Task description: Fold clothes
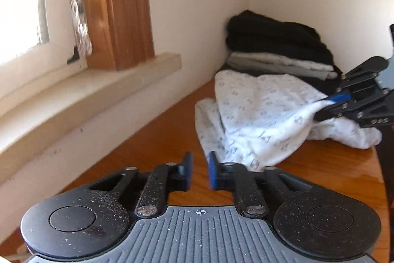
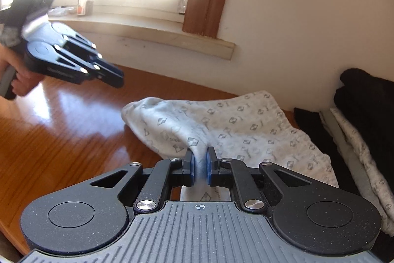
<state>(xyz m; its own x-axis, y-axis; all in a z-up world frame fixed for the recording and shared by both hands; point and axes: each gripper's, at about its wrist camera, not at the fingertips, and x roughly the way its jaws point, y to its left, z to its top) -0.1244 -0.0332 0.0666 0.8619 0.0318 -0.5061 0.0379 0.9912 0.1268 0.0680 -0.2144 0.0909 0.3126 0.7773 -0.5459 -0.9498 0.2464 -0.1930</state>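
A white garment with a small grey print lies crumpled on the wooden table. My right gripper is shut on a pinched-up fold of it, and the cloth runs between the blue pads. In the left wrist view the right gripper comes in from the right edge, lifting that fold slightly. My left gripper stands open above bare wood, just left of the garment's near edge, with nothing between its fingers. The right wrist view shows the left gripper off to the left, held in a hand, apart from the cloth.
A stack of folded black and pale clothes sits in the corner behind the garment. A window sill and a brown curtain run along the wall. Small items stand on the sill.
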